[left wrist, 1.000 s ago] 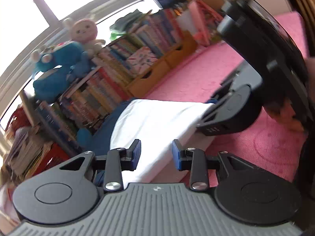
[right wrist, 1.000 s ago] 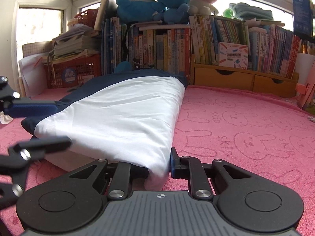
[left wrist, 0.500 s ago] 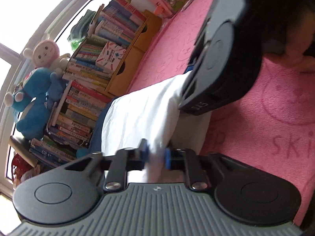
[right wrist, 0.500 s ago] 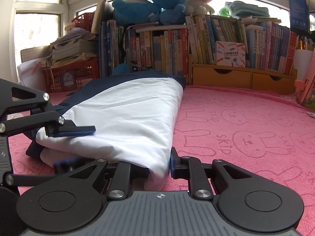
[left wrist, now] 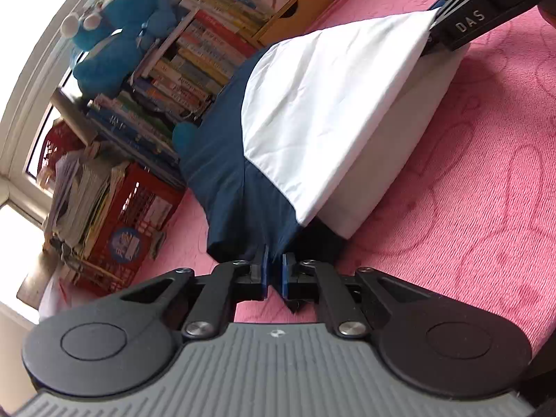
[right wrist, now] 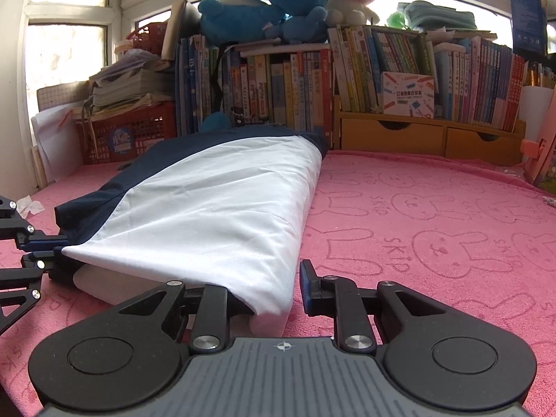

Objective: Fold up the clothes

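A white and navy garment (left wrist: 312, 104) (right wrist: 208, 208) lies folded lengthwise on the pink bunny-print mat (right wrist: 434, 226). My left gripper (left wrist: 274, 274) is shut on the navy corner at the garment's near end; in the right wrist view it shows at the far left (right wrist: 52, 245), pinching the corner where navy meets white. My right gripper (right wrist: 274, 292) holds the white corner at the other side, its left finger hidden under the cloth. From the left wrist view, the right gripper (left wrist: 434, 31) is at the top right. The top layer is stretched taut between the two grippers, above a lower white layer.
A row of books (right wrist: 278, 87) with plush toys (right wrist: 271, 3) on top lines the far edge. A red crate (right wrist: 128, 135) with papers stands at the left, wooden drawers (right wrist: 427, 139) at the right. Bare pink mat (left wrist: 469, 173) lies beside the garment.
My left gripper swung from above the white cloth down to the navy corner and shut on it. The top layer now stretches taut. The right gripper has kept still.
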{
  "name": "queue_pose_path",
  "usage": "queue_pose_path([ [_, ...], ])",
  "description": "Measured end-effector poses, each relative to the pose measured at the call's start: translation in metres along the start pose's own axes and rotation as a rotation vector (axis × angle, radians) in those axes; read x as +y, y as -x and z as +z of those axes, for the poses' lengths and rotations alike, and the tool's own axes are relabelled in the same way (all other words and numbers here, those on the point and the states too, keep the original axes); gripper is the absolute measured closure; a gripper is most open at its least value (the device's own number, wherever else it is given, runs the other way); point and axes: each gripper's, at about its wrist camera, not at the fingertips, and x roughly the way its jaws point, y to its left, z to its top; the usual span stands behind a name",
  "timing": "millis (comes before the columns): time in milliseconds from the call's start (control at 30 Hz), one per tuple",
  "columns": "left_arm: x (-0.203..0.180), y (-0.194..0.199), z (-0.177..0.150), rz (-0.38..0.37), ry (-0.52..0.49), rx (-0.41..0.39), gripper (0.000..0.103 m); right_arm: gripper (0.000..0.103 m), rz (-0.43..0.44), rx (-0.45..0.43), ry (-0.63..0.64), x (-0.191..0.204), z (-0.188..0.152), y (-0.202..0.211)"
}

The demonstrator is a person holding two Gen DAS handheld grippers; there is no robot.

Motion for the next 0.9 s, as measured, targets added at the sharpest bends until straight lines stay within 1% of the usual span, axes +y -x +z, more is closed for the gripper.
queue_pose_path([
  [67, 0.004, -0.001, -0.006, 0.008, 0.042, 0.043, 0.095, 0.081, -0.002, 0.000, 0.004, 0.001, 0.000, 0.000],
  [100, 0.007, -0.003, -0.009, 0.021, 0.061, 0.077, 0.098, 0.082, -0.008, -0.001, 0.003, 0.001, 0.000, 0.000],
  [133, 0.012, -0.007, -0.016, 0.047, 0.096, 0.126, 0.099, 0.084, -0.021, 0.001, -0.013, -0.002, 0.000, 0.000],
  [200, 0.030, -0.004, -0.033, 0.071, 0.231, 0.170, 0.100, 0.084, -0.016, 0.015, -0.054, -0.008, 0.000, -0.002],
  [233, 0.042, 0.002, -0.039, 0.033, 0.348, 0.171, 0.099, 0.084, -0.007, 0.021, -0.061, -0.009, 0.001, -0.002],
  [267, 0.054, 0.012, -0.045, -0.027, 0.483, 0.154, 0.097, 0.084, -0.007, 0.022, -0.059, -0.009, 0.000, -0.003],
  [333, 0.067, 0.030, -0.052, -0.168, 0.716, 0.110, 0.096, 0.084, -0.009, 0.022, -0.048, -0.007, 0.000, -0.003],
  [433, 0.059, 0.041, -0.050, -0.362, 0.972, 0.046, 0.096, 0.084, -0.010, 0.020, -0.044, -0.005, 0.000, -0.002],
  [500, 0.053, 0.046, -0.048, -0.488, 1.140, 0.005, 0.093, 0.084, -0.009, 0.018, -0.044, -0.005, 0.000, -0.002],
  [533, 0.046, 0.042, -0.047, -0.529, 1.219, -0.002, 0.092, 0.084, -0.009, 0.016, -0.045, -0.005, 0.000, -0.002],
  [567, 0.040, 0.037, -0.047, -0.566, 1.295, -0.008, 0.087, 0.084, -0.009, 0.015, -0.045, -0.005, 0.000, -0.001],
  [633, 0.030, 0.023, -0.045, -0.605, 1.422, -0.009, 0.081, 0.084, -0.008, 0.012, -0.044, -0.005, 0.000, -0.001],
  [667, 0.027, 0.017, -0.045, -0.596, 1.474, -0.020, 0.080, 0.084, -0.009, 0.011, -0.043, -0.005, 0.000, -0.001],
  [700, 0.027, 0.013, -0.043, -0.571, 1.513, -0.035, 0.078, 0.084, -0.010, 0.010, -0.041, -0.005, 0.000, -0.001],
  [767, 0.026, 0.005, -0.043, -0.506, 1.566, -0.057, 0.079, 0.084, -0.012, 0.008, -0.038, -0.005, -0.001, 0.000],
  [800, 0.027, 0.001, -0.044, -0.472, 1.583, -0.063, 0.085, 0.084, -0.013, 0.007, -0.037, -0.005, -0.001, 0.000],
  [900, 0.031, -0.006, -0.048, -0.410, 1.608, -0.064, 0.091, 0.084, -0.012, 0.005, -0.031, -0.003, -0.001, 0.000],
])
